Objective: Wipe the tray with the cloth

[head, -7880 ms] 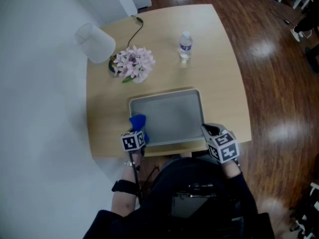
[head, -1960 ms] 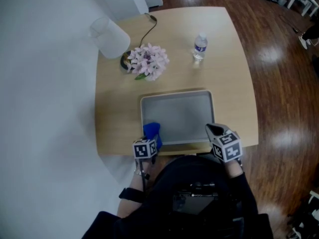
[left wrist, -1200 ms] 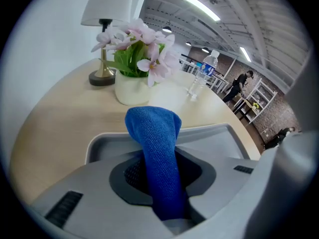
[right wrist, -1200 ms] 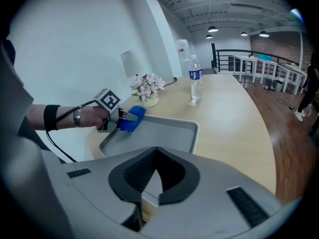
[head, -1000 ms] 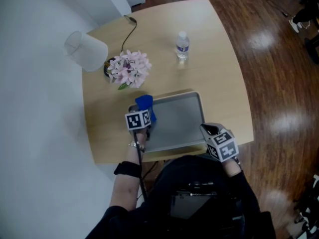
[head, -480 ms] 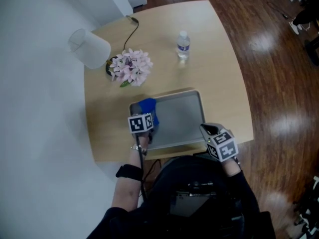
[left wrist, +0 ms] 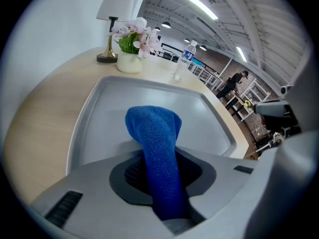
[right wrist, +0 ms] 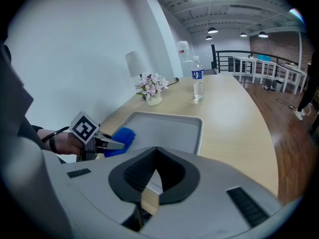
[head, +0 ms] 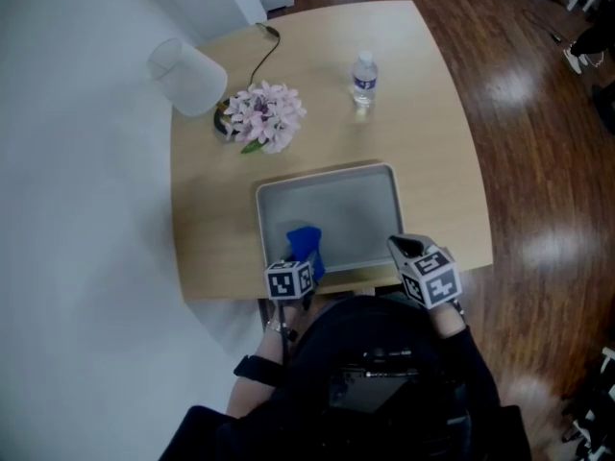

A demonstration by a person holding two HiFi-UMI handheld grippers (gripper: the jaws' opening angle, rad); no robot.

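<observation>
One tray (head: pixel 357 207), one blue cloth (head: pixel 306 245), two tongs! The left gripper (head: pixel 301 264) clamps the cloth, its tip down at the tray's seven o'clock corner, near the rim. The right gripper (head: pixel 400 247), jaws narrow, pinches the five o'clock rim. Bare tray lies open toward twelve. One bottle (head: pixel 363 73), one flower pot (head: pixel 264 116) and one lamp (head: pixel 187 63) stand beyond.

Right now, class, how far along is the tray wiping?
Done: the left tongs grip the blue microfibre cloth. In hand: it rests on the grey metal tray's near left corner while the right tongs pinch its near right rim. Left: the bare middle and far end, apparently.
</observation>
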